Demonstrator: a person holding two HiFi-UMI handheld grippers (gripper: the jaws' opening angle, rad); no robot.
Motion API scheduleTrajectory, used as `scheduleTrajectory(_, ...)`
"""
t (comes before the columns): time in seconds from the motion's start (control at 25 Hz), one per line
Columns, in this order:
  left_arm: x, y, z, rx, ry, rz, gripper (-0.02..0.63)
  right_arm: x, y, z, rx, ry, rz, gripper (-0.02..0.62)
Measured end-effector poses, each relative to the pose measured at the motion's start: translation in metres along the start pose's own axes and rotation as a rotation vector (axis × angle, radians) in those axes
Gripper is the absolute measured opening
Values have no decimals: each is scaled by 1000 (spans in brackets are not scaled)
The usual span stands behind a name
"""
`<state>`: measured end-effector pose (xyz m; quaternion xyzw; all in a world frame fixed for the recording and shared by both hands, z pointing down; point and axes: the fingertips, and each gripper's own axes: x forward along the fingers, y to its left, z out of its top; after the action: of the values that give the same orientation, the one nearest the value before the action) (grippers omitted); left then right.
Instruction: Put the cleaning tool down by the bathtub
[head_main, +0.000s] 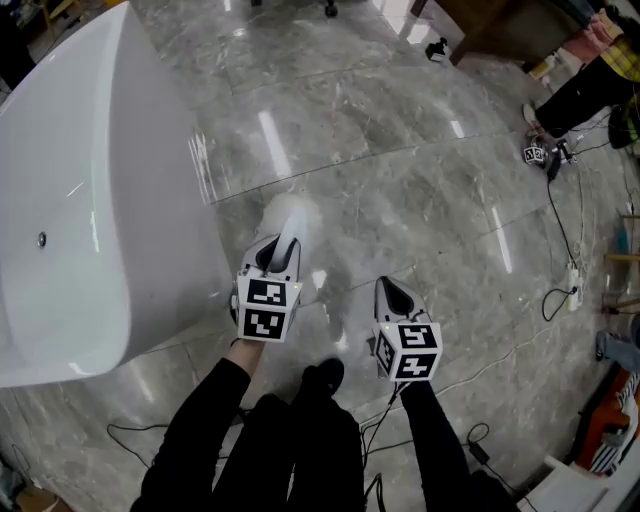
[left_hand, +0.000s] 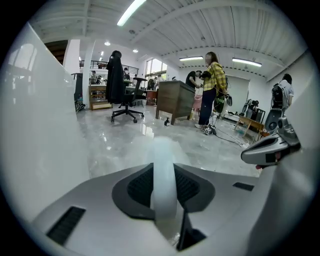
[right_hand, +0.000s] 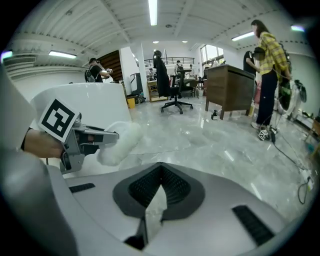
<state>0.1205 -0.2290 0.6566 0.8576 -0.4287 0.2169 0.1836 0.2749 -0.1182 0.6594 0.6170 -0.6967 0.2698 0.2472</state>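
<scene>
- Left gripper (head_main: 280, 250): clamped on the white handle of the tool (head_main: 289, 228), jaws held part-way apart by it.
- In the left gripper view, that handle (left_hand: 164, 185) running straight out between the pads of the left gripper (left_hand: 164, 170), blurred at its far end.
- Fluffy white head (head_main: 290, 212) of the tool out beyond the jaws, in the air over the grey floor (head_main: 400, 170), just beside the bathtub (head_main: 90, 200) wall; not put down.
- From the right gripper view: left gripper (right_hand: 80, 137) at the left with the head (right_hand: 119, 142) jutting to the right, bathtub (right_hand: 95, 100) right behind.
- Right gripper (head_main: 393, 292): jaws drawn together to a point, nothing between them; near the left one, on the side away from the bathtub, not touching the tool.
- Same closed pads in its own view (right_hand: 160, 172).
- Black sleeves (head_main: 200, 430) behind both grippers.
- Well apart across the floor: a desk (right_hand: 230, 90), an office chair (right_hand: 176, 95), a person in a yellow plaid shirt (right_hand: 267, 65), cables (head_main: 565, 230).
</scene>
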Motion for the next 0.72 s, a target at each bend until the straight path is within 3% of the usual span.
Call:
scheduleTrajectory(0.36, 66, 31, -63, -31, 16, 49, 94, 70, -18, -21, -25, -38, 17, 0)
scheduleTrajectory(0.72, 111, 59, -138, -121, 100, 134, 94, 118, -30, -46, -111, -60, 28, 0)
